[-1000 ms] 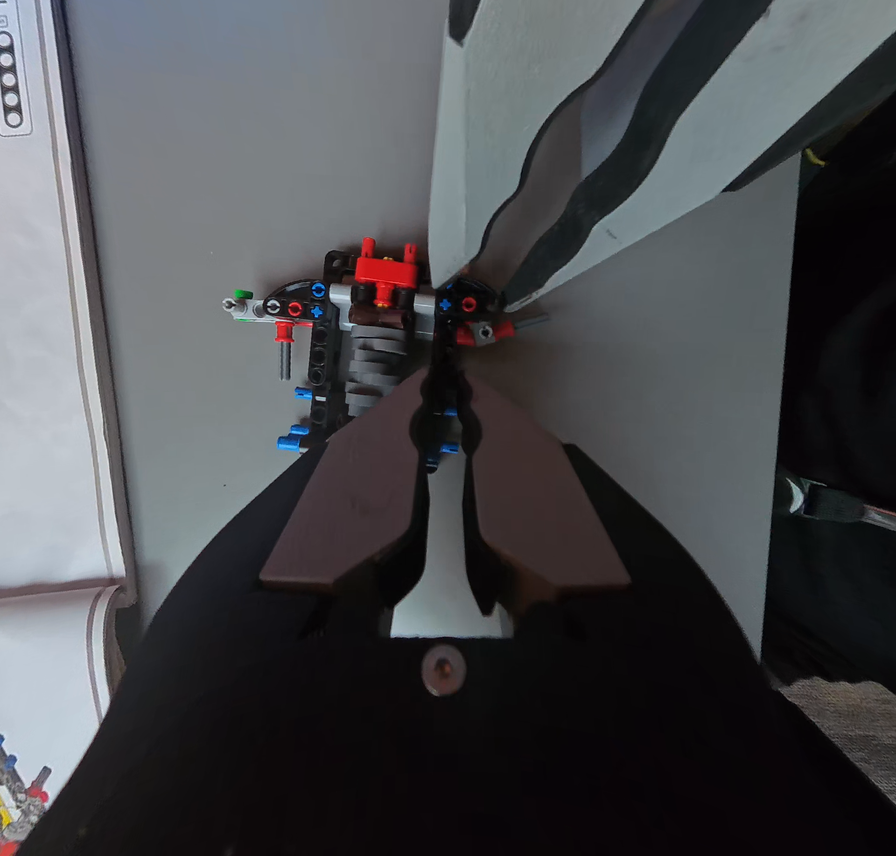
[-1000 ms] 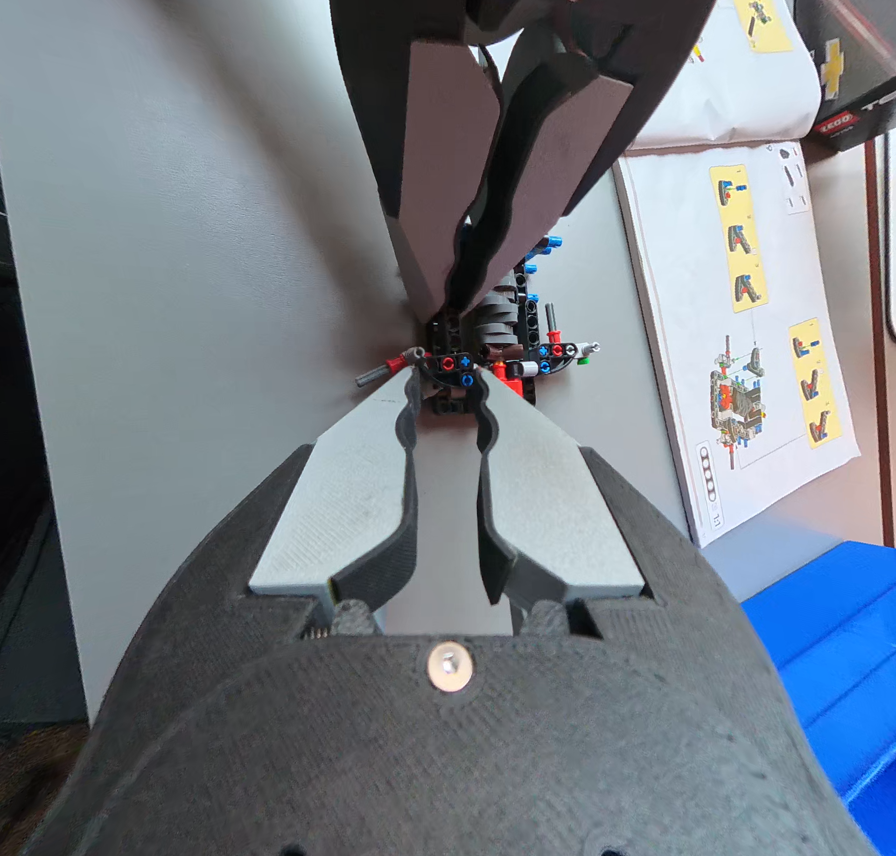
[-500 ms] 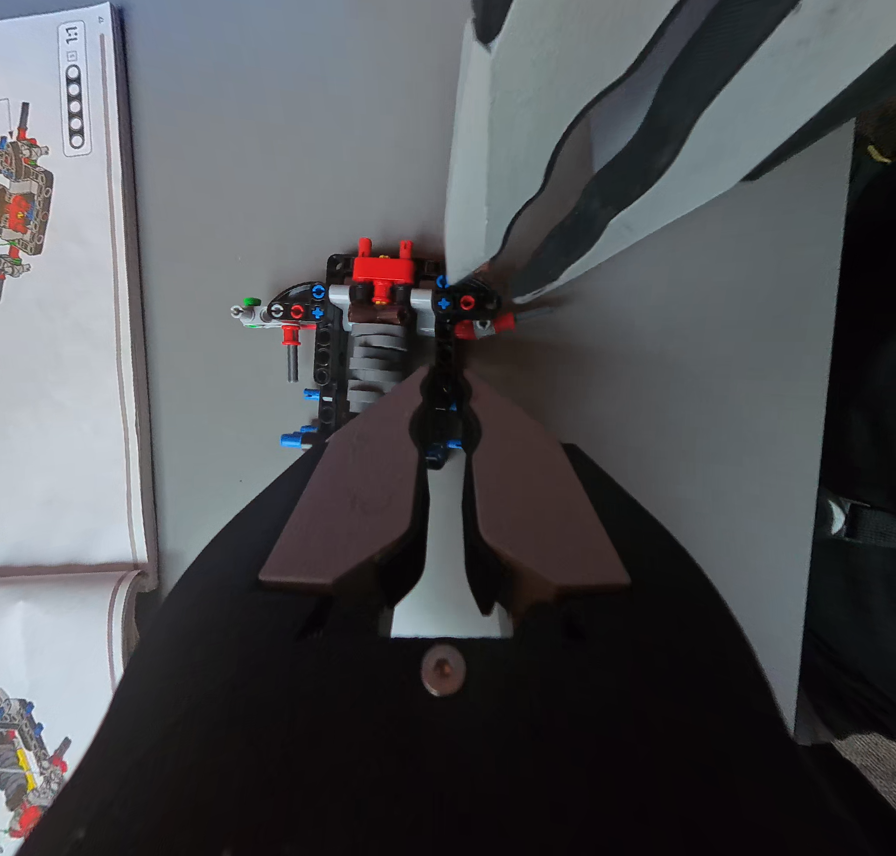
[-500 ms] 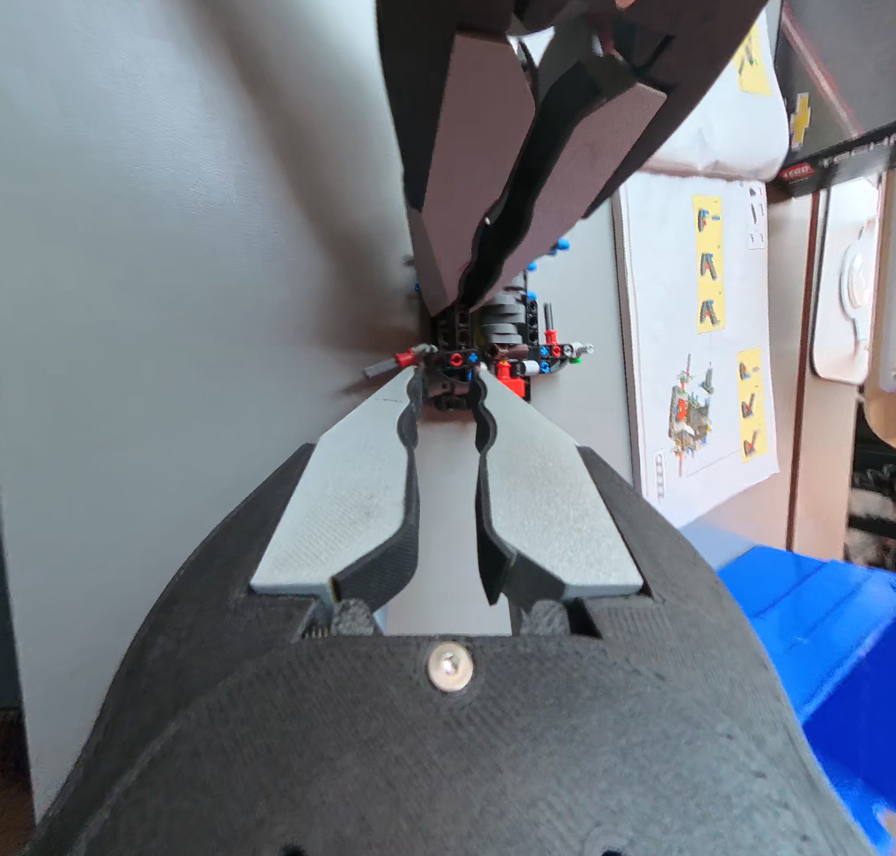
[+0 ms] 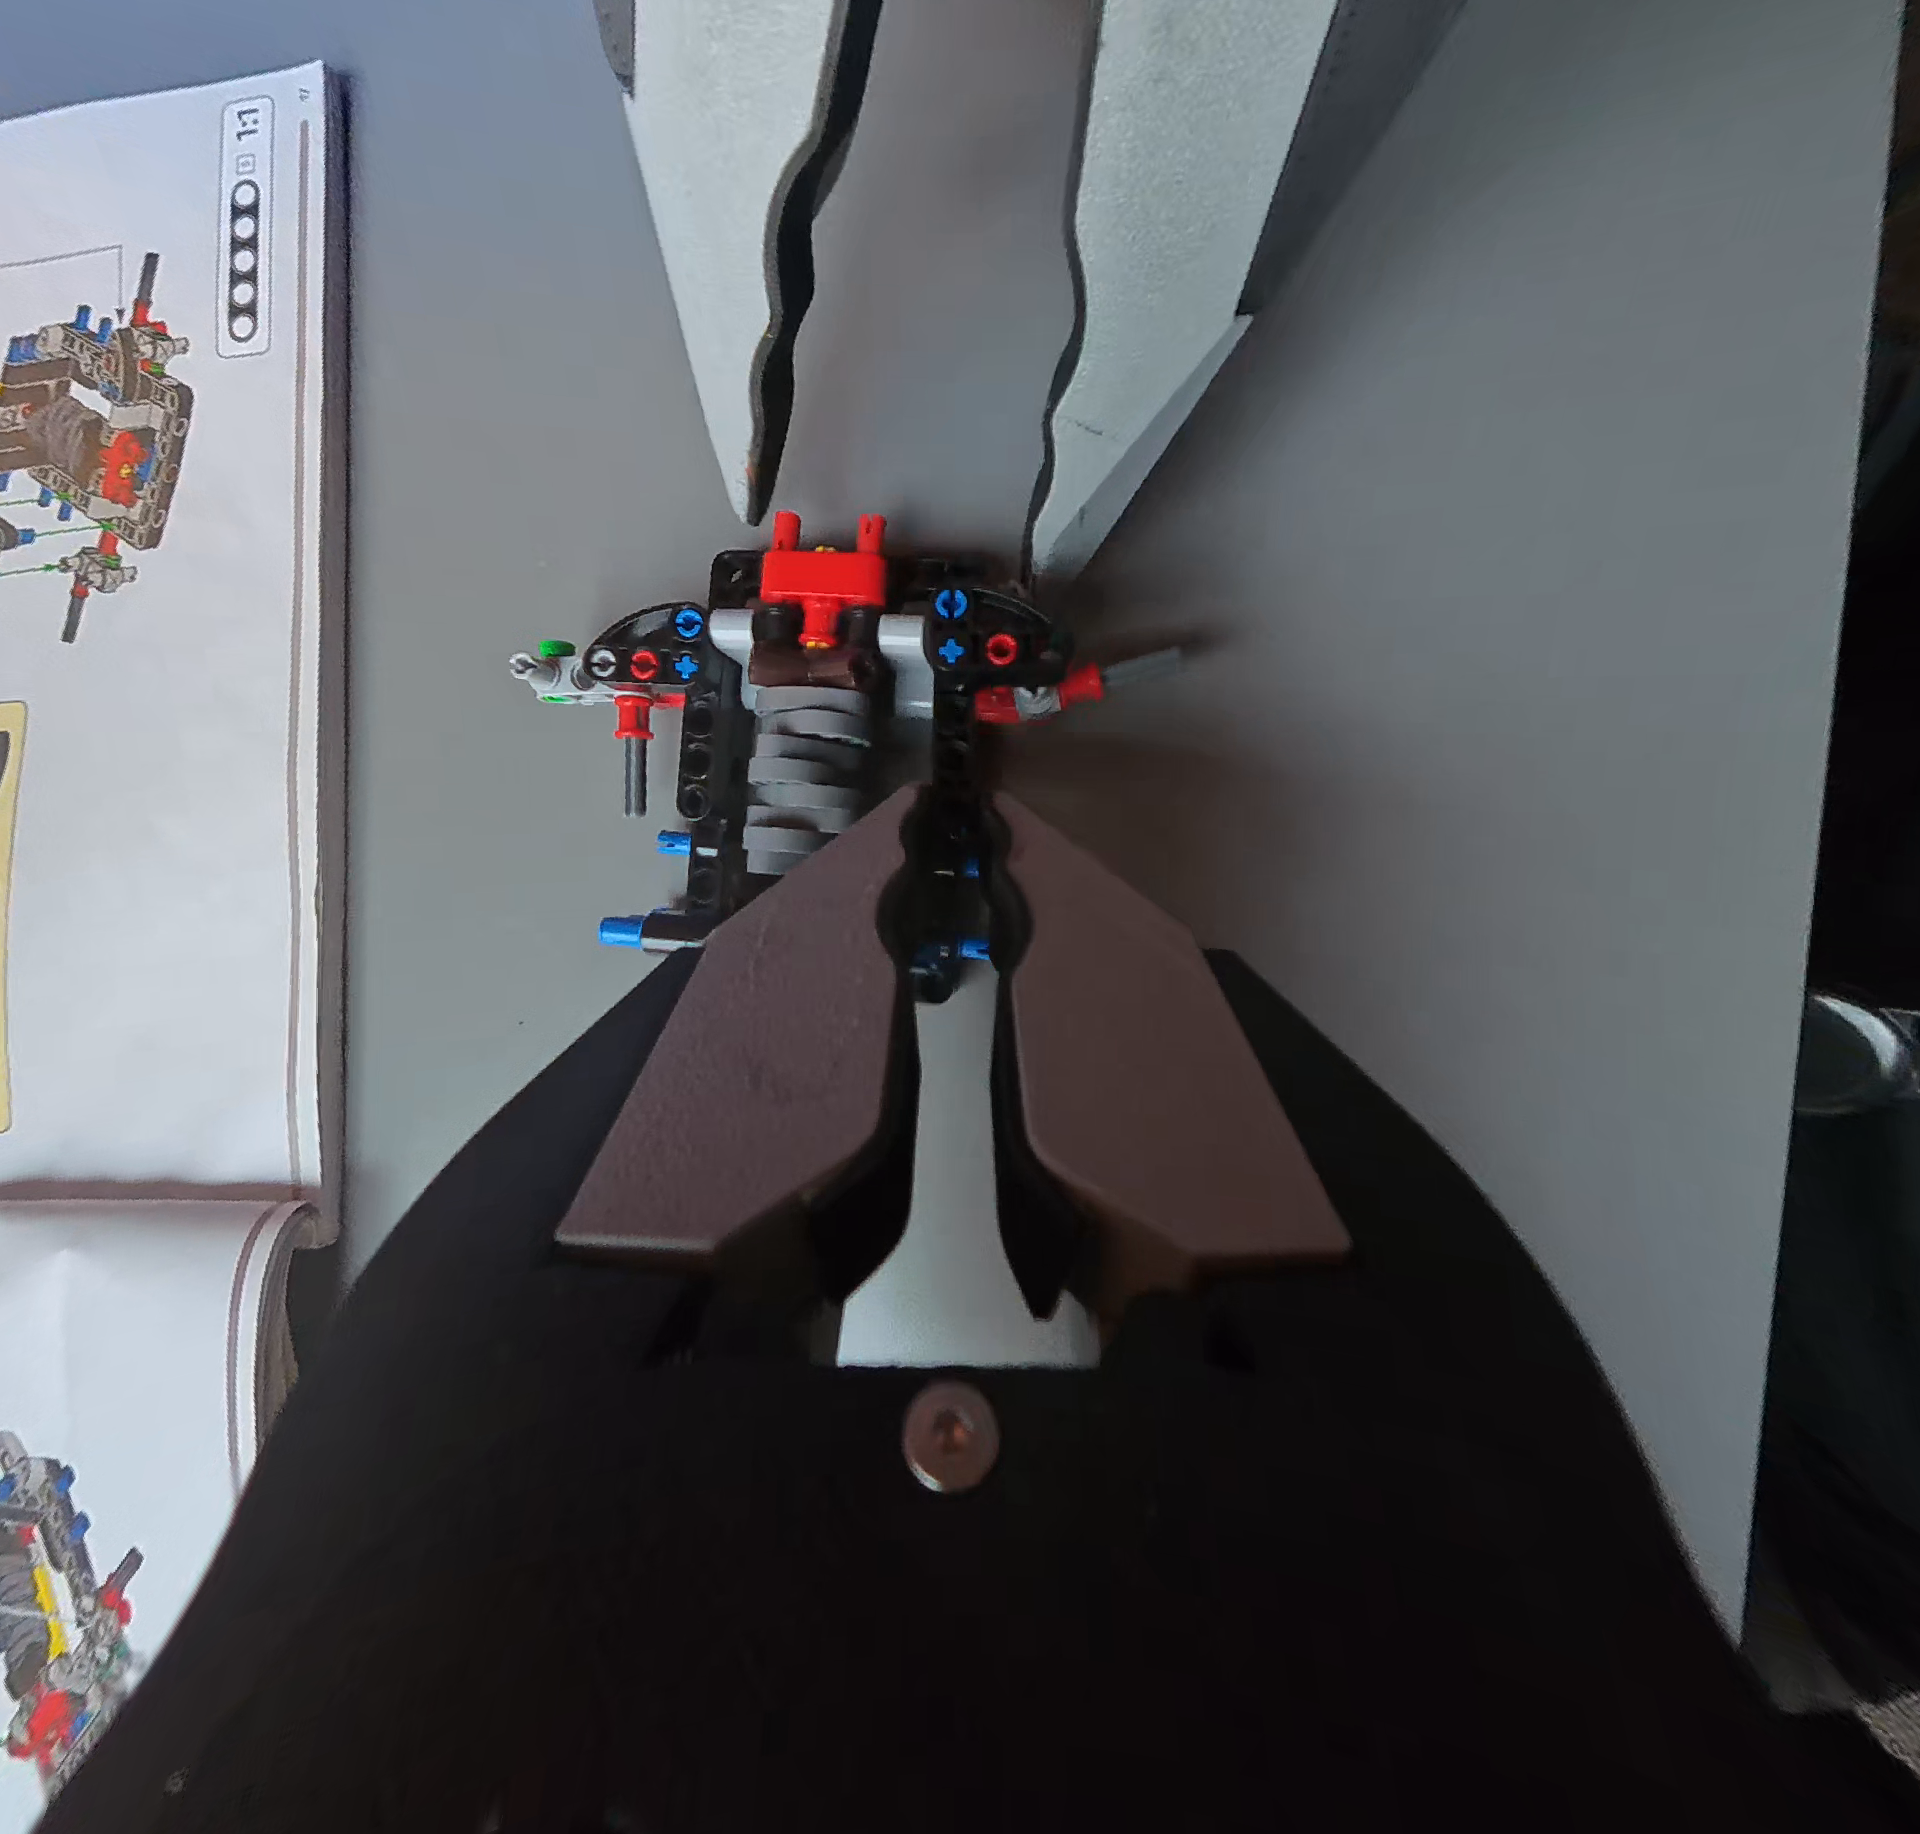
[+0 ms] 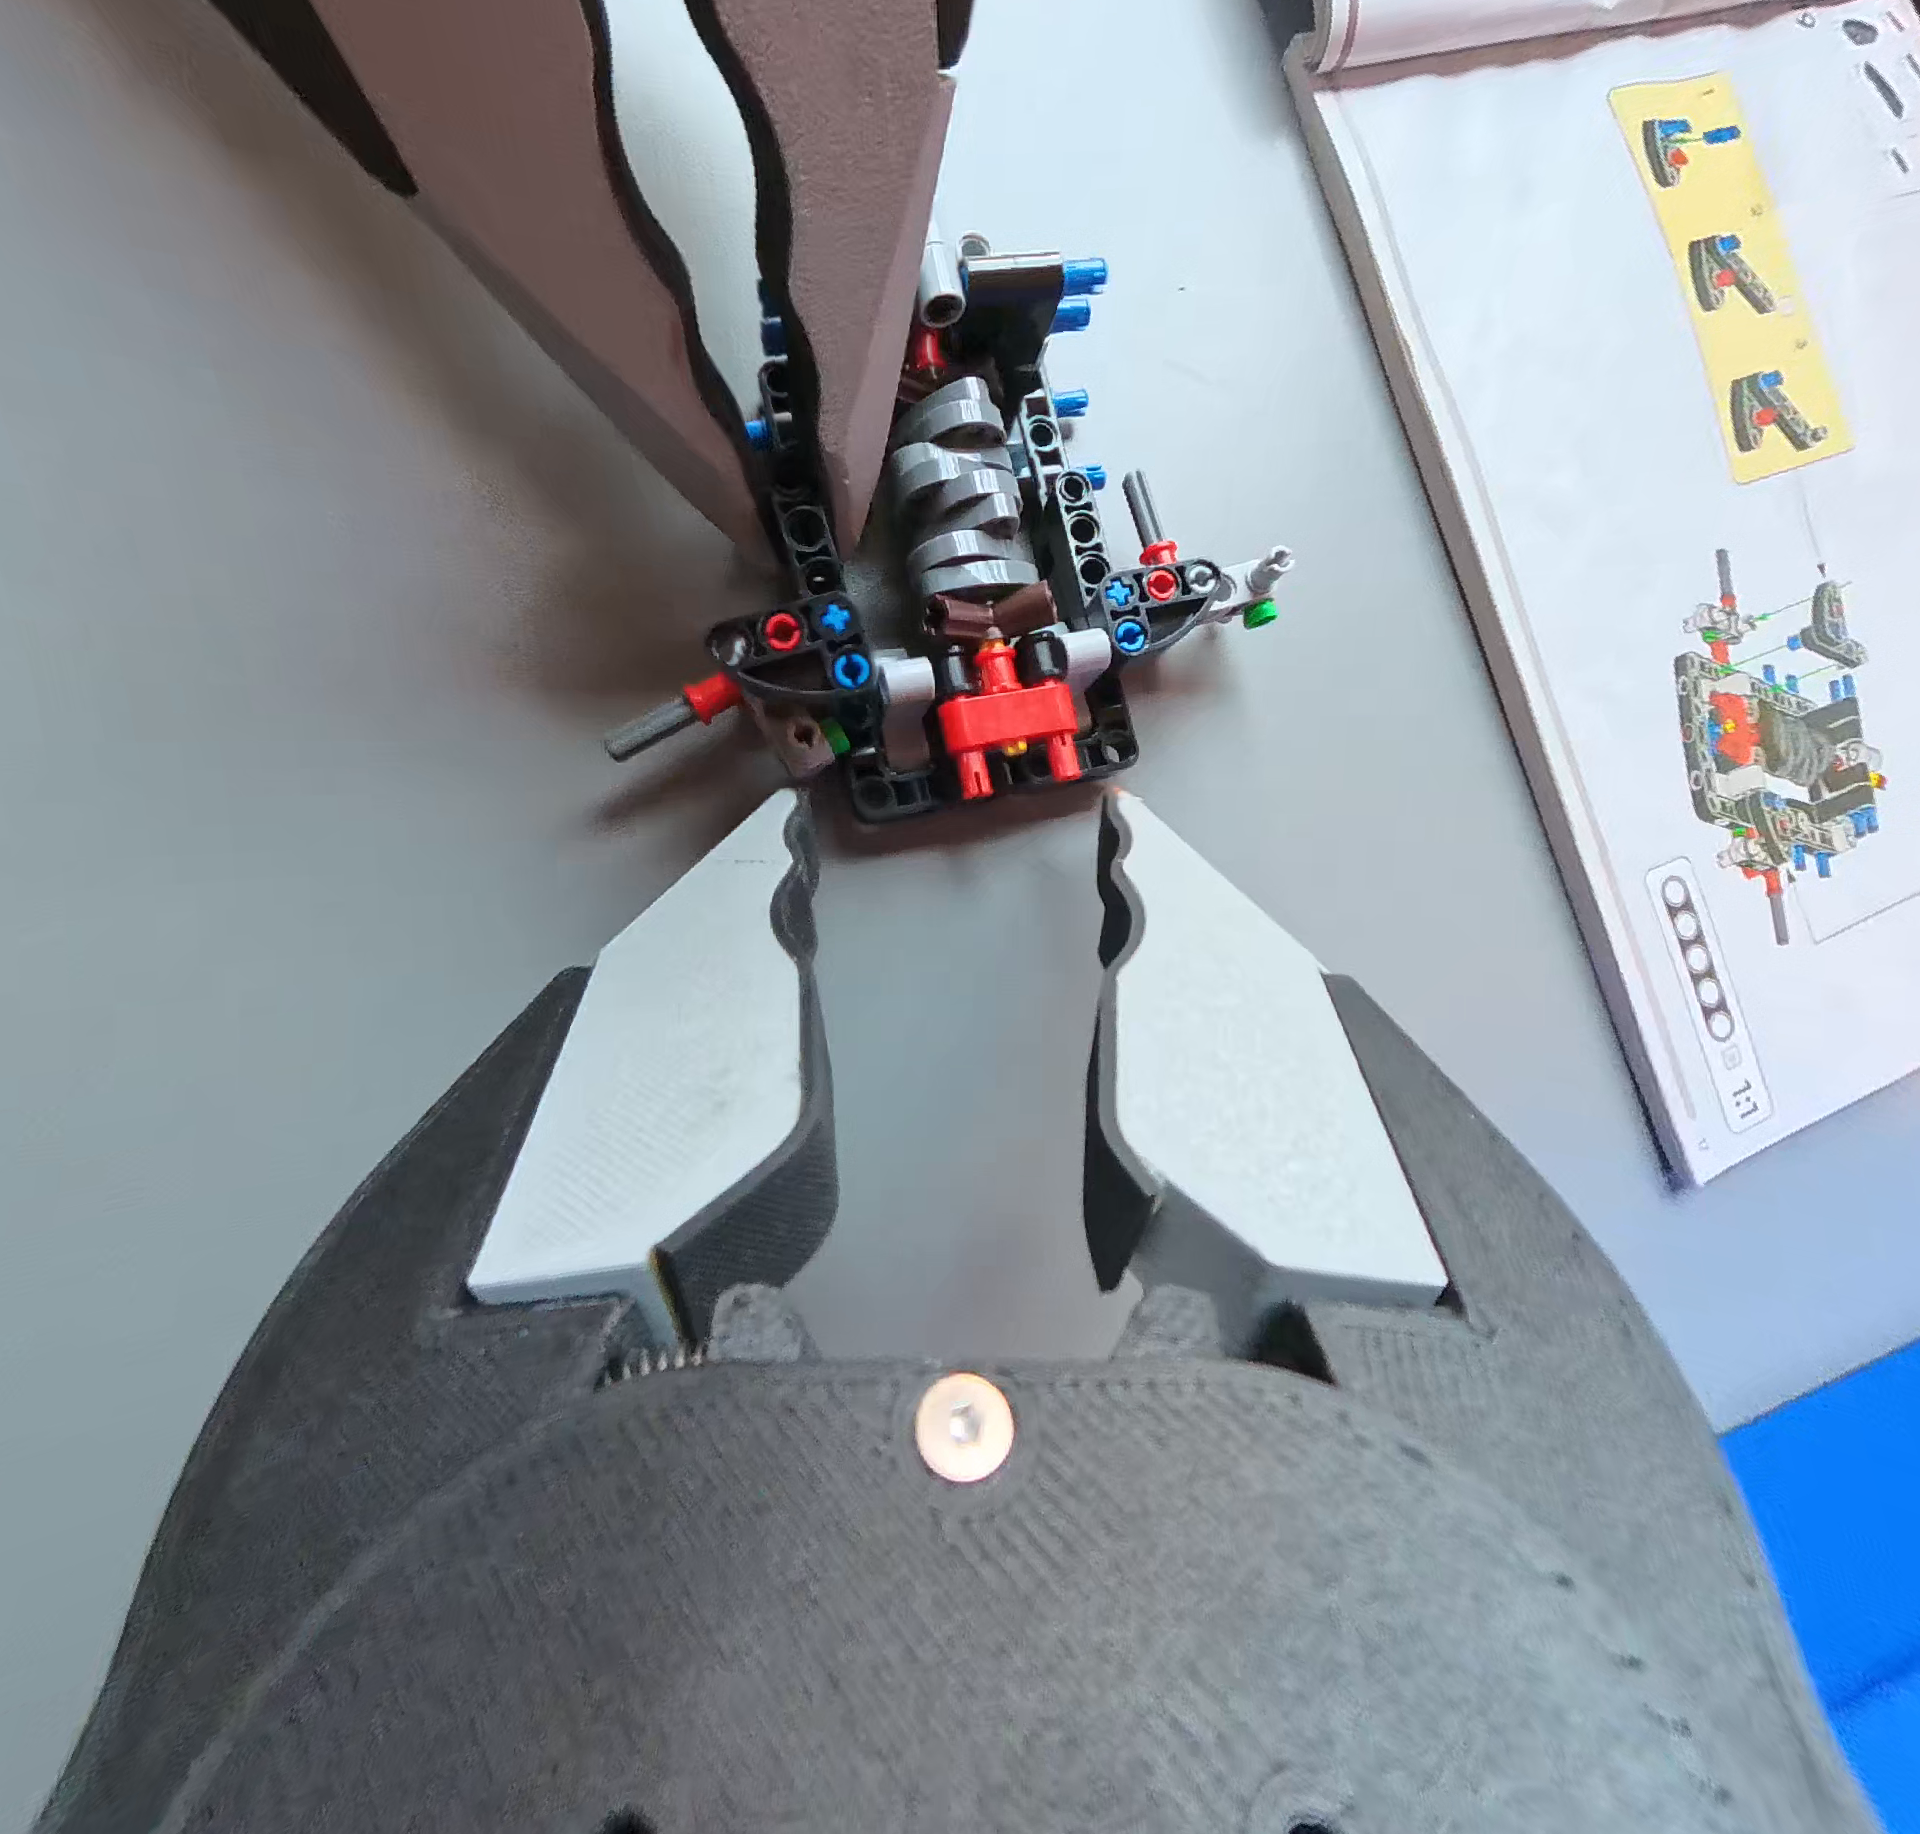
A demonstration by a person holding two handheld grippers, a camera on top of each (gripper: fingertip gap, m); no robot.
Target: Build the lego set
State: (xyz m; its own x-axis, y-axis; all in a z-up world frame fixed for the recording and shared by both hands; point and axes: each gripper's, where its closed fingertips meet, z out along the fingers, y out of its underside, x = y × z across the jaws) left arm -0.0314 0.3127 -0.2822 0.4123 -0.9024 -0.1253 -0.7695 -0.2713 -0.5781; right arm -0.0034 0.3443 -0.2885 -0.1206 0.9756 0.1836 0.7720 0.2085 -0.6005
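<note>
Two grippers: left gripper (image 5: 951, 828) pinches studded lego assembly (image 6: 966, 579) — right gripper (image 6: 951, 818) spread.

Looks like a hobby desk or small workroom: a plain grey surface (image 6: 312, 641), an open instruction booklet (image 6: 1621, 537) lying flat, and a blue bin (image 6: 1839, 1535) at the edge.

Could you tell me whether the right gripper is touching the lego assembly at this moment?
Apart. In the right wrist view, the right gripper is open, and bare grey table shows between its fingertips and the lego assembly.
</note>
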